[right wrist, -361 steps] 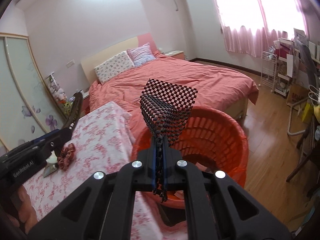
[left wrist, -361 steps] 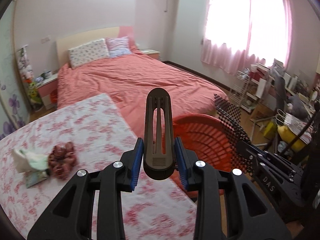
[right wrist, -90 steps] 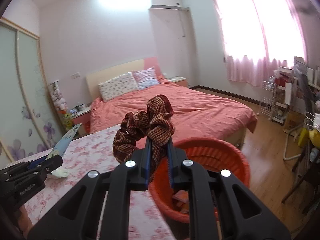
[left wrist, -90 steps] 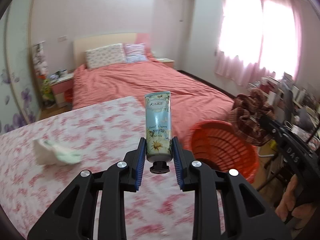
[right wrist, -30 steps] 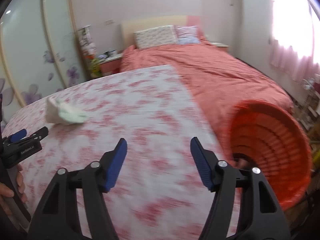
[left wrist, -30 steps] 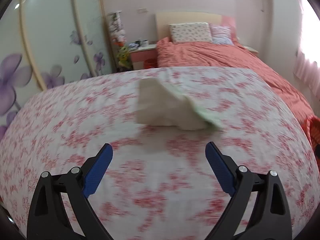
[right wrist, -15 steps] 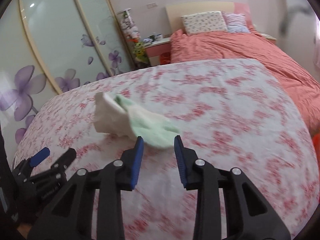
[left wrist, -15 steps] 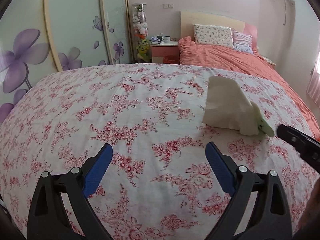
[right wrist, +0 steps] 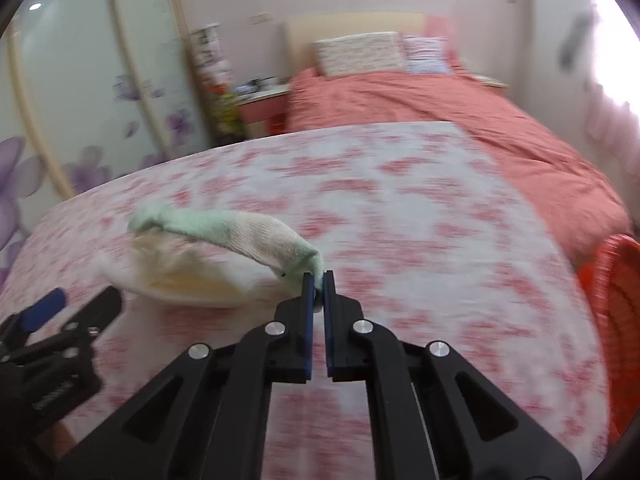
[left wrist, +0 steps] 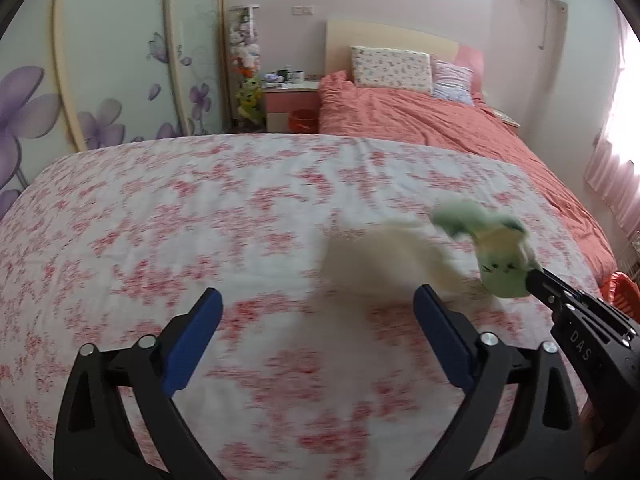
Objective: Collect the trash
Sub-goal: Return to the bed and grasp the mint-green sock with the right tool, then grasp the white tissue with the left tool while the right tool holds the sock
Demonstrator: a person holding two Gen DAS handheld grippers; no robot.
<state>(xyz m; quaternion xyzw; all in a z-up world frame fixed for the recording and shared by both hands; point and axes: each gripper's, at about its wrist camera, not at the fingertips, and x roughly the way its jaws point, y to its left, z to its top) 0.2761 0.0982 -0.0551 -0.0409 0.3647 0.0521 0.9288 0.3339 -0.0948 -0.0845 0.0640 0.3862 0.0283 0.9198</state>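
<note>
The right gripper (right wrist: 317, 280) pinches the green toe of a pale sock (right wrist: 240, 232), its jaws having just closed on it. The sock lies on the flowered tablecloth (left wrist: 160, 220), draped over a crumpled cream tissue (right wrist: 180, 276). To do this well, lift slowly so the tissue is not dragged along, then carry the sock to the red basket (right wrist: 616, 312), which stands off the cloth's far right edge. The left gripper (left wrist: 318, 320) hovers spread wide and empty, near the tissue. The bed (left wrist: 420, 120) lies beyond the cloth. Nothing blocks the path to the basket.

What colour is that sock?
Pale green and cream sock, clearest in the right wrist view.
</note>
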